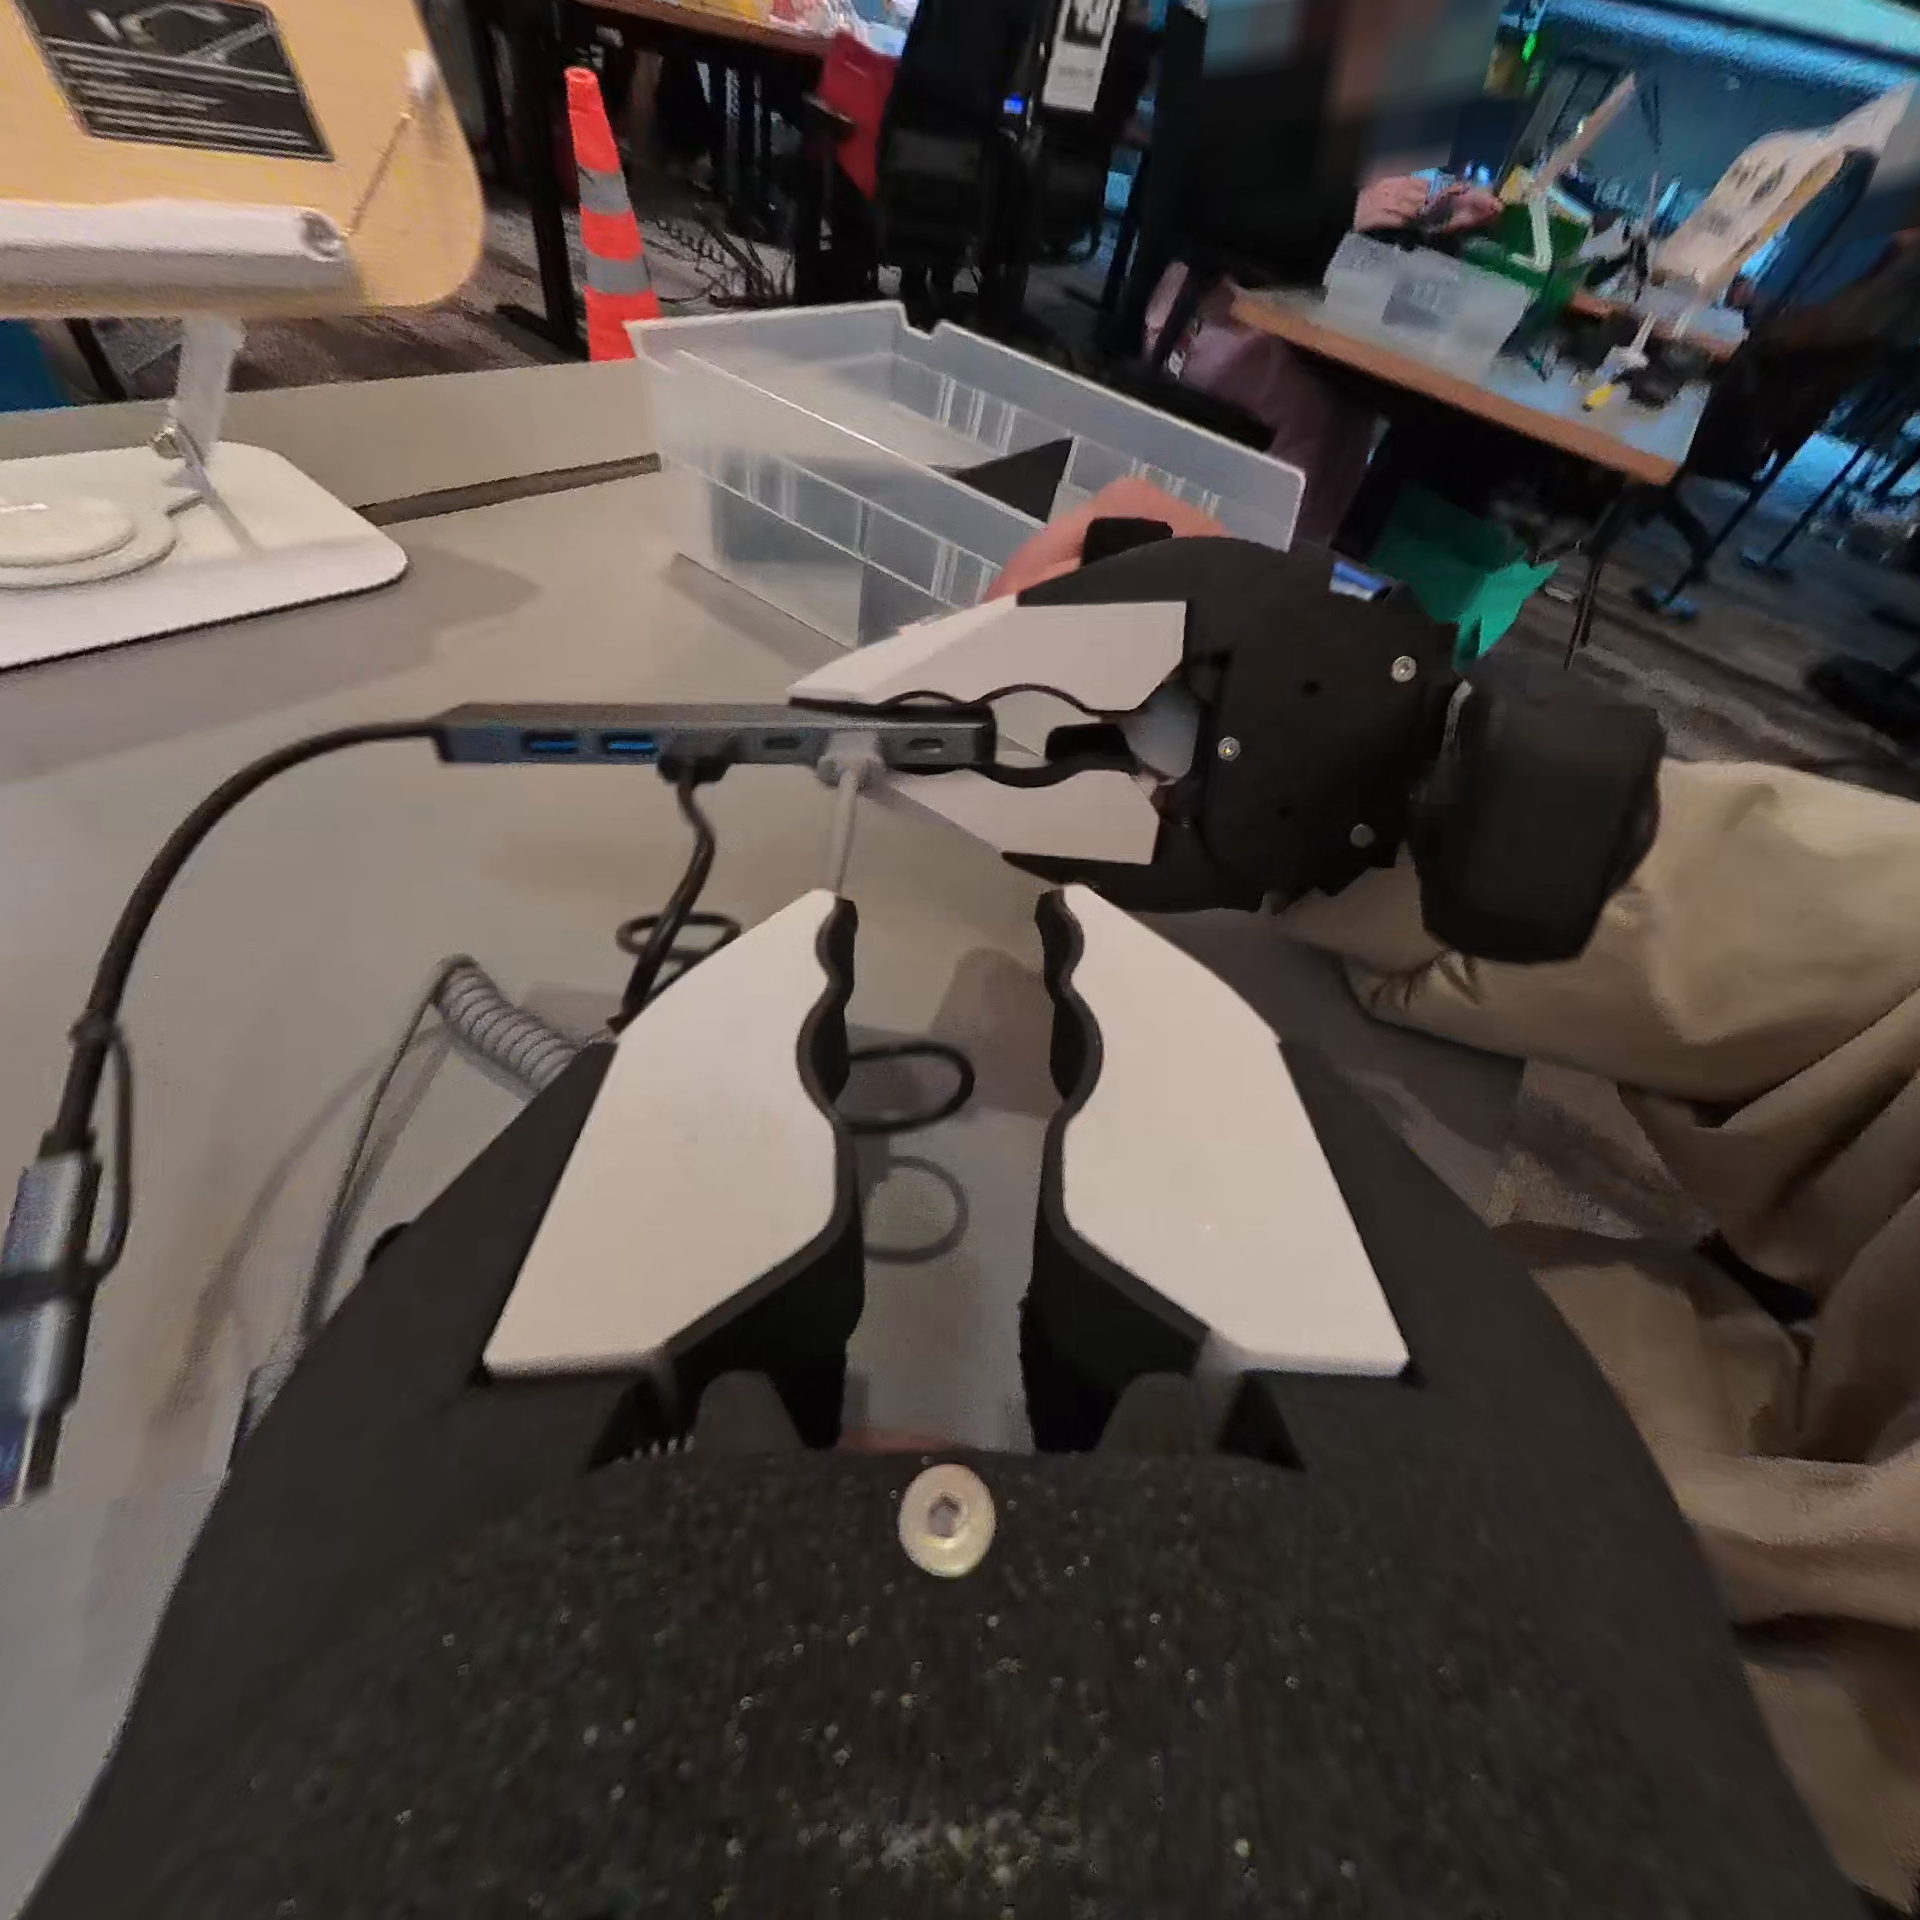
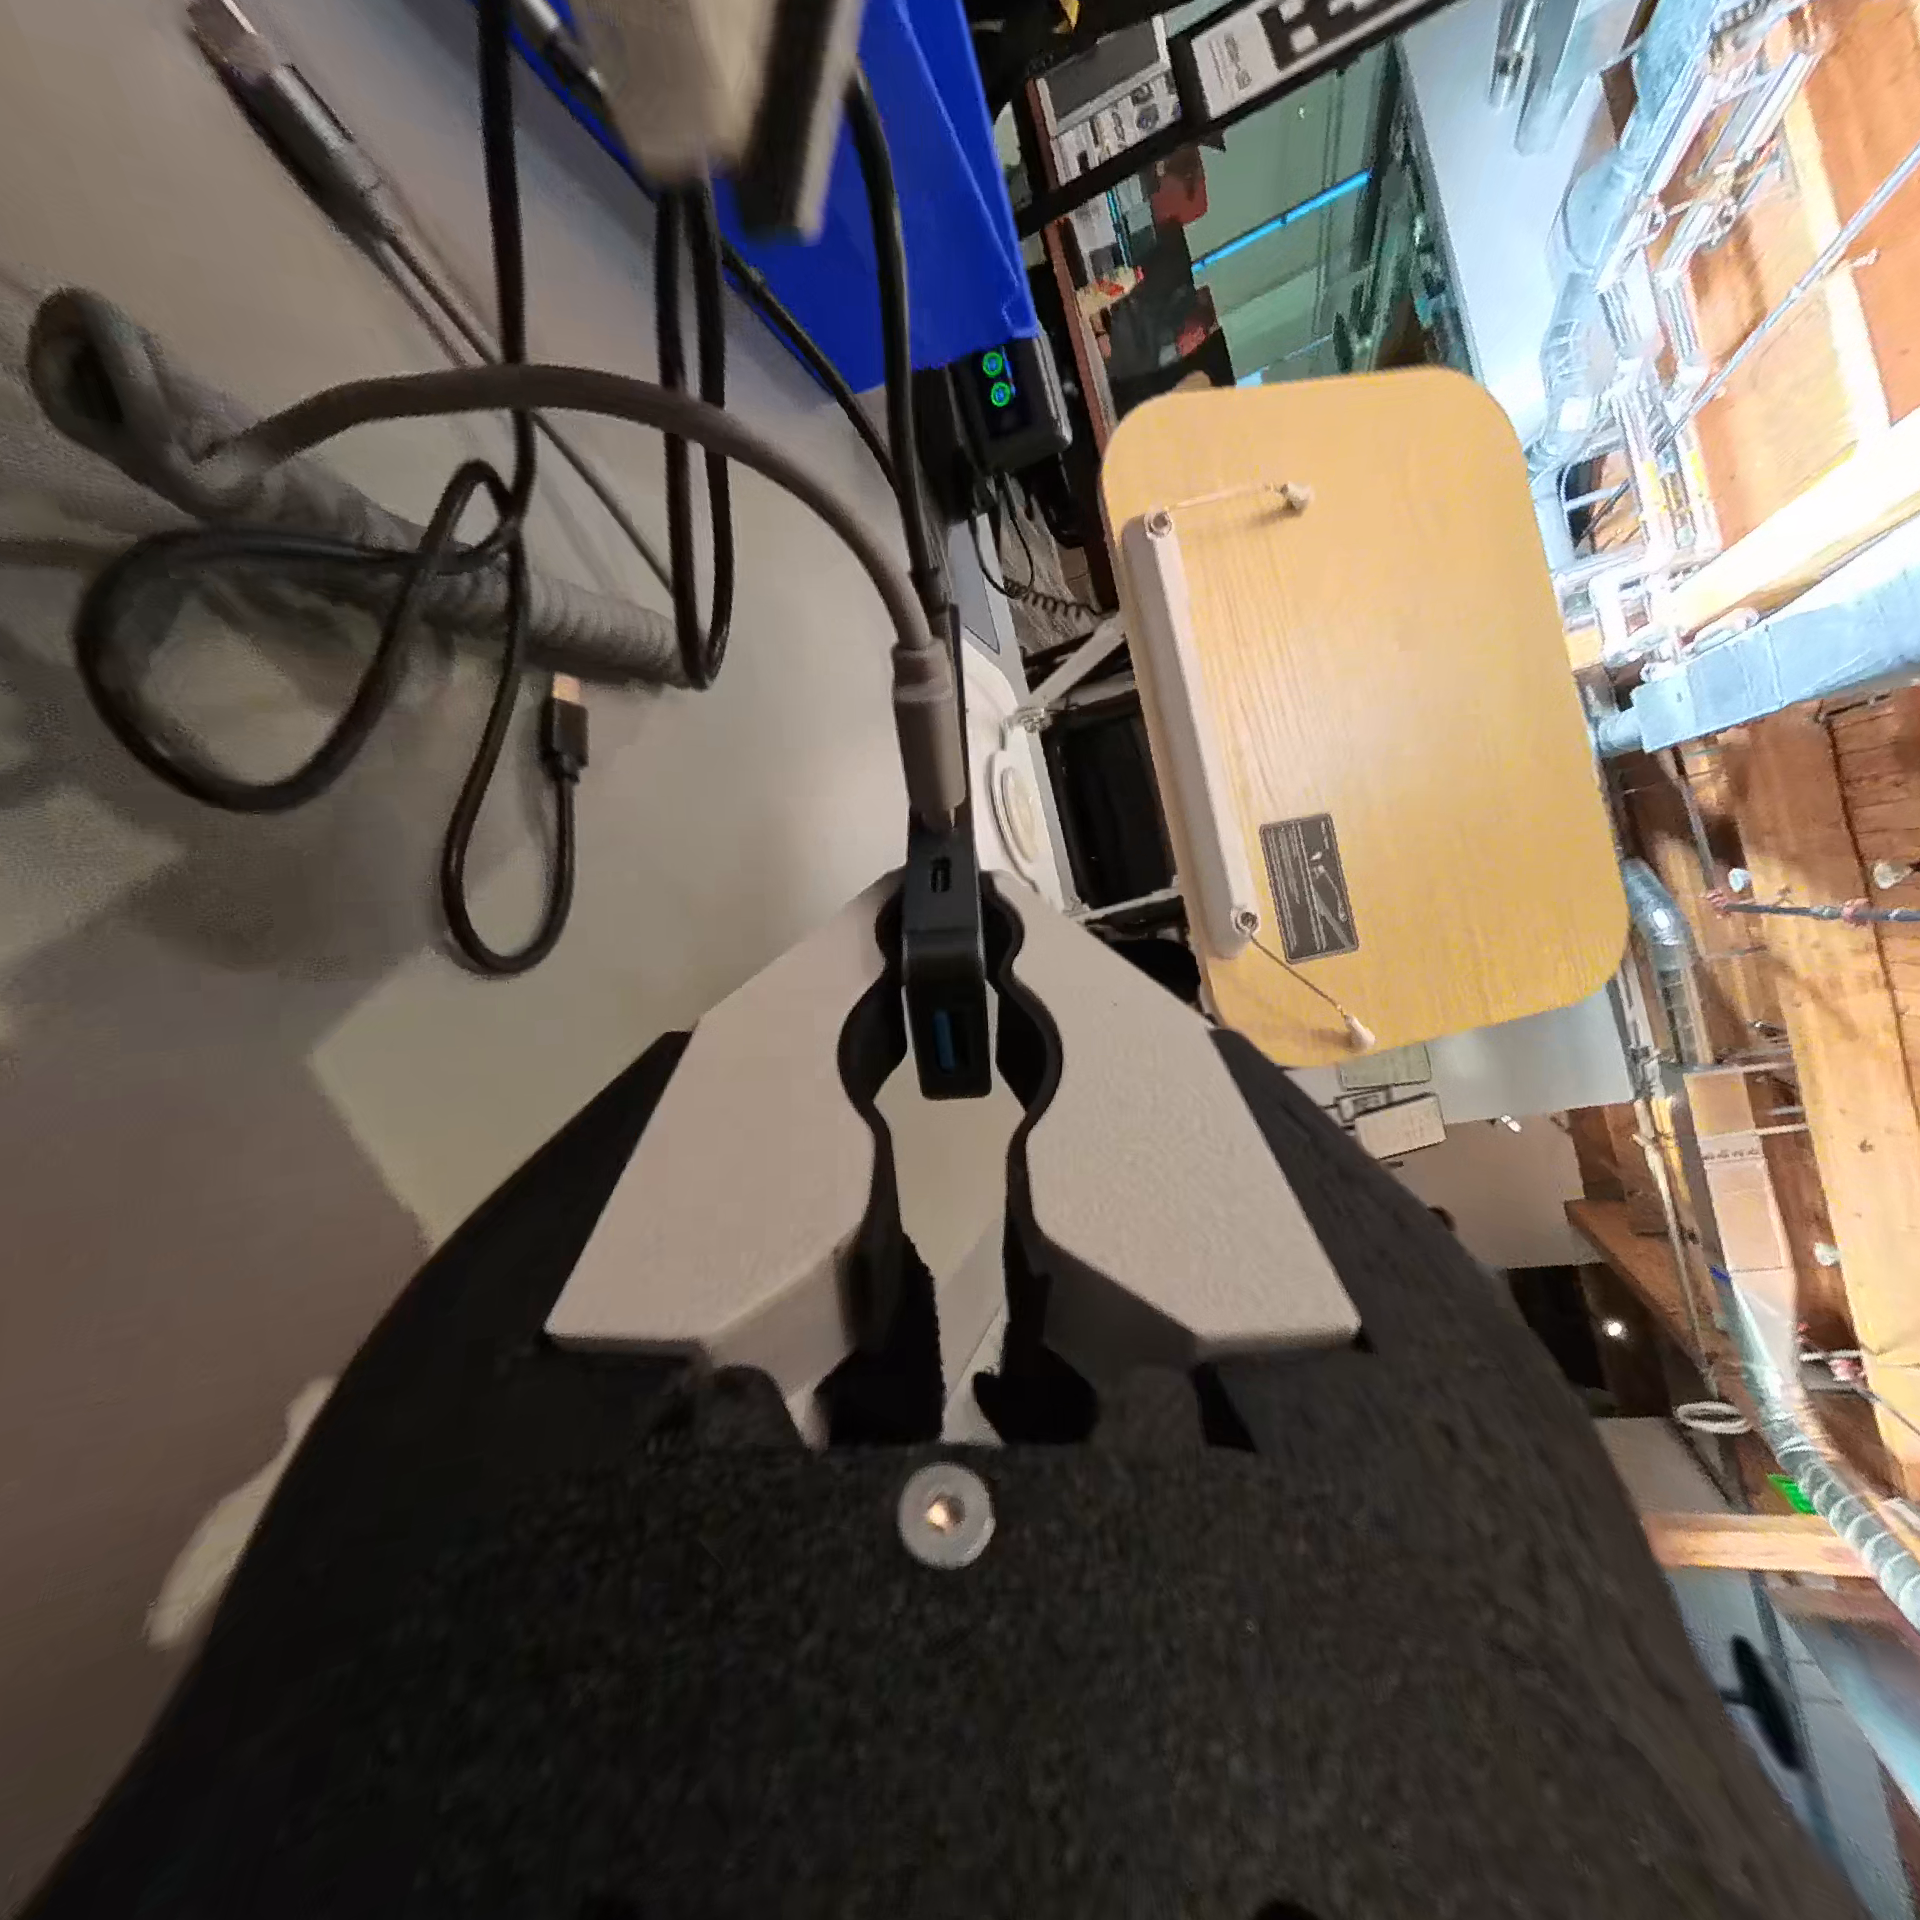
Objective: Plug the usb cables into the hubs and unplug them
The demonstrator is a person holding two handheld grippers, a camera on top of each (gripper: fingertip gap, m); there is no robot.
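A slim dark grey USB hub [image 1: 623, 740] is held level above the grey table [image 1: 468, 644]. My right gripper [image 1: 883, 740] is shut on its right end; in the right wrist view the hub [image 2: 943, 997] sits clamped between the jaws of that gripper [image 2: 940, 914]. A black cable [image 1: 686, 831] and a thin grey cable [image 1: 847, 831] are plugged into the hub's side and hang down. The grey plug [image 2: 925, 727] also shows in the right wrist view. My left gripper [image 1: 940, 914] is open and empty just below the hub, its left fingertip [image 1: 810, 935] beside the grey cable.
The hub's own lead curves left to a grey connector [image 1: 42, 1299]. Loose black cables [image 2: 488, 727] and a coiled grey cable [image 2: 582, 613] lie on the table. A clear plastic bin [image 1: 935, 457], a white stand with a tan board [image 1: 208, 540] and a blue bin [image 2: 914, 156] stand behind. My right fingertips sit around 10 centimetres from my left ones.
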